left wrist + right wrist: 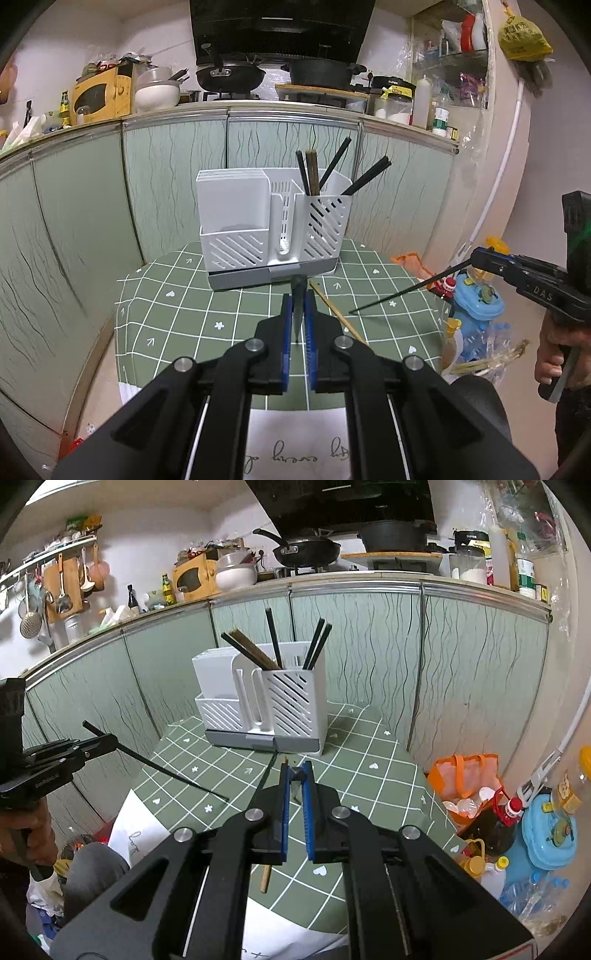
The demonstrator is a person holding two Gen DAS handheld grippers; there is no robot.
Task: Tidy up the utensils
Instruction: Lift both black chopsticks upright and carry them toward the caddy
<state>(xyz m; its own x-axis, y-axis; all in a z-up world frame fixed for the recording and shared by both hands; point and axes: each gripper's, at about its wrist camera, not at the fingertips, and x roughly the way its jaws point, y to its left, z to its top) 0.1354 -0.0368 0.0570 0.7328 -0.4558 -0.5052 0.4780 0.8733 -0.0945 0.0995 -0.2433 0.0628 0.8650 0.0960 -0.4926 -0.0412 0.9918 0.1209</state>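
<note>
A white utensil rack (273,225) stands at the back of the green checked table (207,314); it also shows in the right wrist view (266,705). Several dark and brown chopsticks (325,170) stand in its right compartment. My left gripper (298,295) is shut on a black chopstick (298,314), seen end-on; from the right wrist view that chopstick (166,770) slants down over the table. My right gripper (295,771) is shut on another black chopstick (406,291), held above the table's right side. A wooden chopstick (340,314) lies on the table between them.
Green cabinet fronts (177,173) curve behind the table. Bottles, an orange bag (465,775) and a blue container (550,830) crowd the floor to the right. White paper (295,443) lies at the table's near edge.
</note>
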